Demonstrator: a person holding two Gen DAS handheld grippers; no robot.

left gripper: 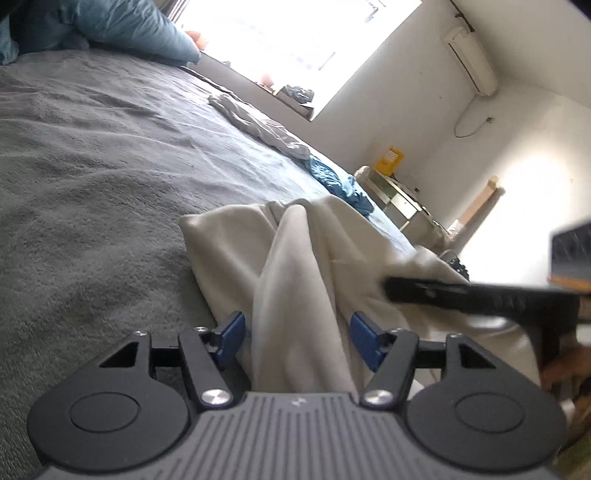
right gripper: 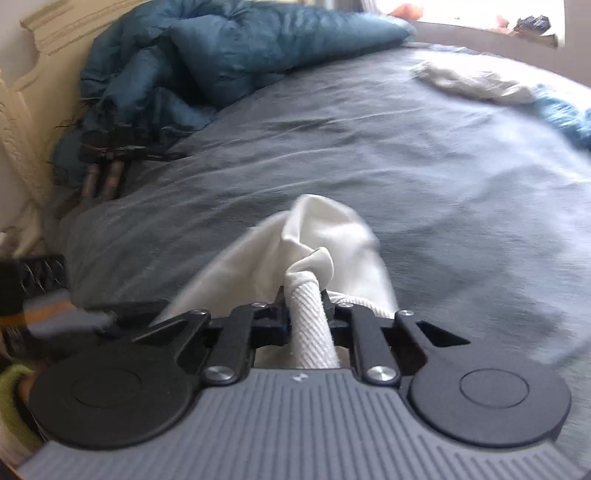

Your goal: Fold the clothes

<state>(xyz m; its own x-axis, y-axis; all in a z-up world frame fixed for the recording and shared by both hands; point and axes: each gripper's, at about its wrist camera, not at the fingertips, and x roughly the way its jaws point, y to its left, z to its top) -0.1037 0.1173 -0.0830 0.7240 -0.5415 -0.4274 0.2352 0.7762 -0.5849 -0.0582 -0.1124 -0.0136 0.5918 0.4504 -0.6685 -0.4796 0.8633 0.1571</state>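
Note:
A white garment (left gripper: pixel 295 258) lies bunched on the grey bed cover (left gripper: pixel 92 166). In the left wrist view a raised fold of it runs between the blue pads (left gripper: pixel 234 332) of my left gripper (left gripper: pixel 299 334). The jaws stand wide apart and I see no squeeze on the cloth. My right gripper (left gripper: pixel 388 286) comes in from the right with its black fingers pinched on the garment's edge. In the right wrist view the right gripper (right gripper: pixel 306 295) is shut on a ribbed white hem (right gripper: pixel 312 325), and the rest of the garment (right gripper: pixel 325 229) hangs forward over the bed cover (right gripper: pixel 443 184).
A teal duvet (right gripper: pixel 221 55) is heaped at the head of the bed by a cream headboard (right gripper: pixel 22 122). Another white garment (left gripper: pixel 258 123) and a blue one (left gripper: pixel 340 181) lie along the far edge. Beyond are a bright window (left gripper: pixel 288 33) and a desk (left gripper: pixel 402 199).

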